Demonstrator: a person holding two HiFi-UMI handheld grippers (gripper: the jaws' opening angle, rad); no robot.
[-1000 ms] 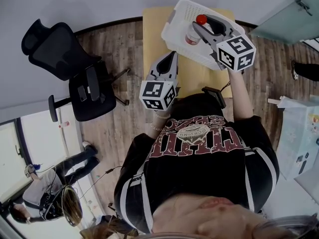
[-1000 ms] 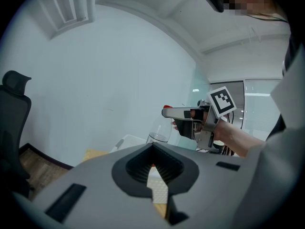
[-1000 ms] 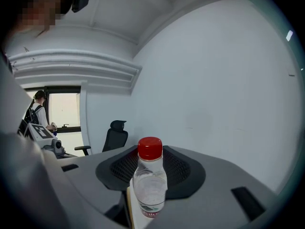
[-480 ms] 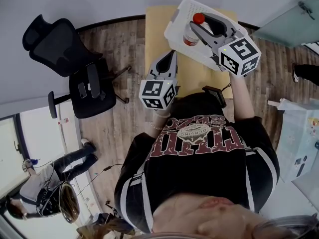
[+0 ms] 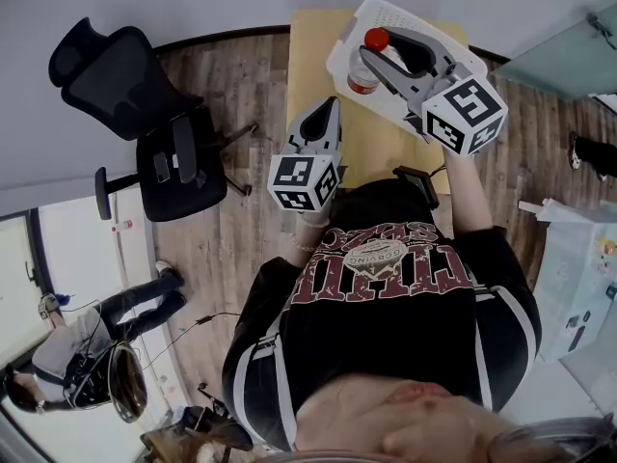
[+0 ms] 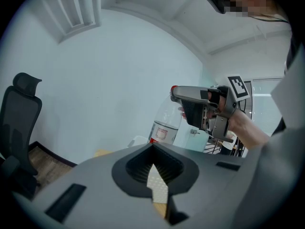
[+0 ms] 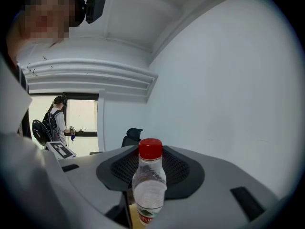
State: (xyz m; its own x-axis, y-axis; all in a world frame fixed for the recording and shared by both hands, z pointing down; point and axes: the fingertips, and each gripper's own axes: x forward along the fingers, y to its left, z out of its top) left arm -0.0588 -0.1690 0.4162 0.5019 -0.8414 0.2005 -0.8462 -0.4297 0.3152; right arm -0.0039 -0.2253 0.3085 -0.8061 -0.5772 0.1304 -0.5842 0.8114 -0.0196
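Wooden surface [image 5: 310, 61] below; right tool [image 5: 384, 58] pinches red-capped bottle [image 5: 362, 75] over white basket [image 5: 388, 10]; left tool [image 5: 332, 106] pressed together, empty (smooth bottle may slip if pinch loosens).

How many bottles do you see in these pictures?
1. The bottle is gripped by the right gripper, over the white basket in the head view. Others may be hidden inside the basket.
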